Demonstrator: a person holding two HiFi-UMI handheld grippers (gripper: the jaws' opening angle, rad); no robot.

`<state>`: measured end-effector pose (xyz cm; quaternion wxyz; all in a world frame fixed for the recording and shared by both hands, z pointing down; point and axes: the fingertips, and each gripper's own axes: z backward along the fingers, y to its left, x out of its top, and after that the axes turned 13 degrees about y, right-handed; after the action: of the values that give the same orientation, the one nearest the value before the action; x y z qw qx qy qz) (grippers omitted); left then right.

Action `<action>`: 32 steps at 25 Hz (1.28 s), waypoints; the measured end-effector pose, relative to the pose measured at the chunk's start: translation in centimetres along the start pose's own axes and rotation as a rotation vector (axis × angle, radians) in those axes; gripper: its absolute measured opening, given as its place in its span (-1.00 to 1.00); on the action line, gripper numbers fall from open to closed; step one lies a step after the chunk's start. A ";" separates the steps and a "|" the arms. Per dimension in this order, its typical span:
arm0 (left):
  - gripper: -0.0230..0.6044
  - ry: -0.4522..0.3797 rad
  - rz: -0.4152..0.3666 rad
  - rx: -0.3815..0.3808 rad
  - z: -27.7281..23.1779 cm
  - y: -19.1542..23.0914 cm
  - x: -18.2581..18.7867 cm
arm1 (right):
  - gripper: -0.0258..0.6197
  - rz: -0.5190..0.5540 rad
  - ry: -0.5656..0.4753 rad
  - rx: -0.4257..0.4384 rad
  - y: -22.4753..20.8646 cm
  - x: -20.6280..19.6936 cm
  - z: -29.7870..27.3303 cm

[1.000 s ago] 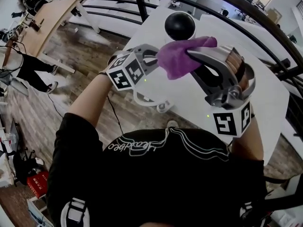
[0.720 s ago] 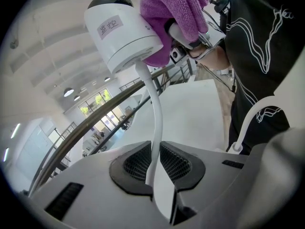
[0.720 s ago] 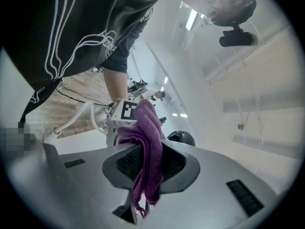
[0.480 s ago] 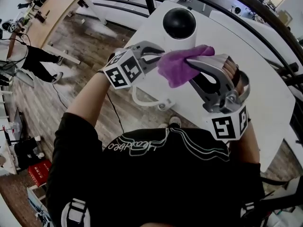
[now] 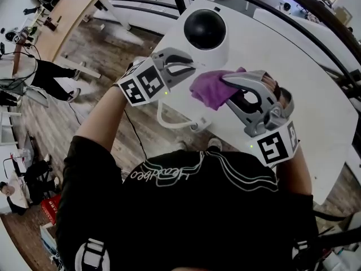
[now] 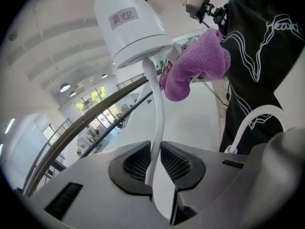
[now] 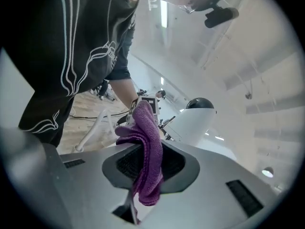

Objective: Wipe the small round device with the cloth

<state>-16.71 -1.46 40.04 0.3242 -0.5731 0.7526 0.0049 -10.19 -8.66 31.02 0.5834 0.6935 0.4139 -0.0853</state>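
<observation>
The left claw [image 5: 179,66] was shut tight on a thin white stalk [image 6: 156,128] that ran up into the base of the small round device [image 5: 204,30], a white body with a black dome, held at the far middle of the scene over the white worktop [image 5: 316,106]. A white cable [image 5: 169,122] looped below, near the person. Just right of the device's base hung the purple cloth [image 5: 210,89], close beside it; whether they touched could not be told. The right claw [image 7: 147,171] was clamped on the bunched cloth.
</observation>
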 end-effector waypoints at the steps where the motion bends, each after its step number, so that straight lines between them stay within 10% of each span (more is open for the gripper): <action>1: -0.72 -0.010 -0.007 -0.014 0.0 0.0 0.1 | -0.72 -0.025 0.001 0.009 0.2 0.0 -0.2; 18: -0.75 -0.273 -0.162 -0.296 -0.2 0.5 0.0 | -0.72 -0.262 0.384 -0.275 0.9 2.6 -3.9; 32: -0.76 -0.311 -0.132 -0.410 0.5 0.2 -0.1 | -0.72 -0.311 0.535 -0.449 0.4 7.1 -2.8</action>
<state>-16.66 -1.13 39.64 0.3129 -0.6668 0.6382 0.2240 -6.34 -2.84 27.92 0.5722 0.4753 0.6602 0.1042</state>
